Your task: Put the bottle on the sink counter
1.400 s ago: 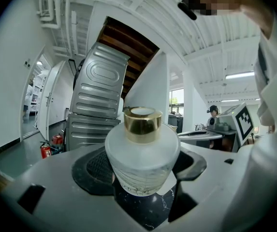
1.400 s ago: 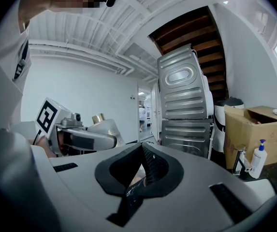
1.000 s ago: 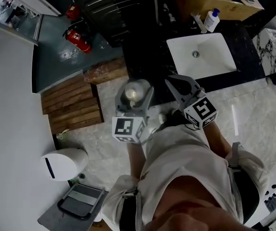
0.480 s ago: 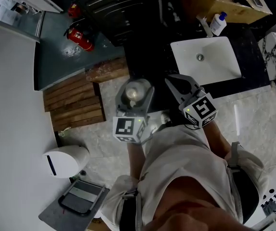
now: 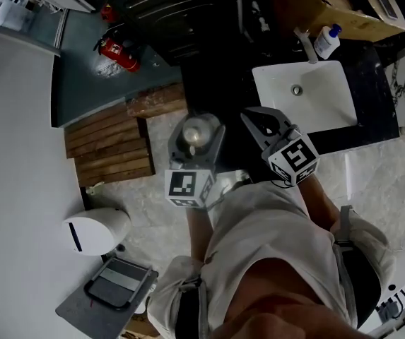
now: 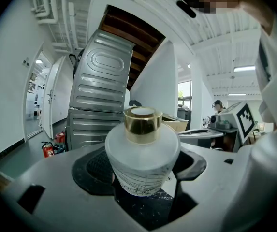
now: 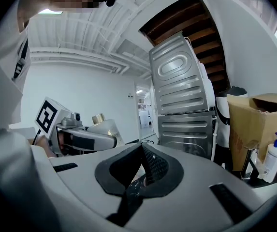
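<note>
A frosted white bottle (image 6: 142, 161) with a gold cap stands upright between the jaws of my left gripper (image 5: 196, 134), which is shut on it; the same bottle (image 5: 197, 134) shows from above in the head view. My right gripper (image 5: 262, 122) is beside it to the right, shut with nothing between its pads (image 7: 148, 166). The black sink counter (image 5: 372, 83) with its white basin (image 5: 304, 97) lies ahead and to the right of both grippers. In the right gripper view the bottle (image 7: 104, 125) appears at the left in the other gripper.
A pump bottle (image 5: 327, 41) and a tap (image 5: 304, 42) stand behind the basin by a cardboard box (image 5: 329, 2). A grey metal appliance (image 6: 102, 93) is ahead. Fire extinguishers (image 5: 119, 51), wooden slats (image 5: 110, 150), a white bin (image 5: 96, 230) and a scale (image 5: 110, 288) lie left.
The view has drifted slightly, so the sink and floor sit a little further right and lower. Both grippers keep their pose, and the bottle stays held.
</note>
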Action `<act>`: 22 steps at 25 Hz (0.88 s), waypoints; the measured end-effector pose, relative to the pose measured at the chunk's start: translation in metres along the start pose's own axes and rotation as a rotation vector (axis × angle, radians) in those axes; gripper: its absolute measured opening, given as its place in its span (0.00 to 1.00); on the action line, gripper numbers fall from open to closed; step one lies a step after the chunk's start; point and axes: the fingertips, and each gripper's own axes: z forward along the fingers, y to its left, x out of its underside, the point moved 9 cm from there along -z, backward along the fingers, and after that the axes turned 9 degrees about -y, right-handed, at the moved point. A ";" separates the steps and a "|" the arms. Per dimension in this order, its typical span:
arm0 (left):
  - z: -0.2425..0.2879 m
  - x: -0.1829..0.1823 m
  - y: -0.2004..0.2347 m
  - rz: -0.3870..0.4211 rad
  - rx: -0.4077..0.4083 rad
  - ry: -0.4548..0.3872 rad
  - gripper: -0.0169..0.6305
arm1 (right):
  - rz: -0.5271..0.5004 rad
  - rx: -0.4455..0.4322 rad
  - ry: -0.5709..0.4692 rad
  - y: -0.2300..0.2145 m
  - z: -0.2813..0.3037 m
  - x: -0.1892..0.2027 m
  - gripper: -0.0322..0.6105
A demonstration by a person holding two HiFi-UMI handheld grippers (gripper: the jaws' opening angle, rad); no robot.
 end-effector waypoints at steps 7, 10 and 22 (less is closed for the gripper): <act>0.027 -0.002 0.003 0.008 -0.029 0.012 0.54 | 0.013 -0.033 -0.003 -0.027 0.013 0.001 0.05; 0.037 -0.001 0.003 0.013 -0.042 0.025 0.54 | 0.020 -0.048 -0.005 -0.038 0.018 0.001 0.05; 0.084 -0.008 0.006 0.053 -0.080 0.055 0.54 | 0.071 -0.071 -0.005 -0.083 0.029 0.004 0.05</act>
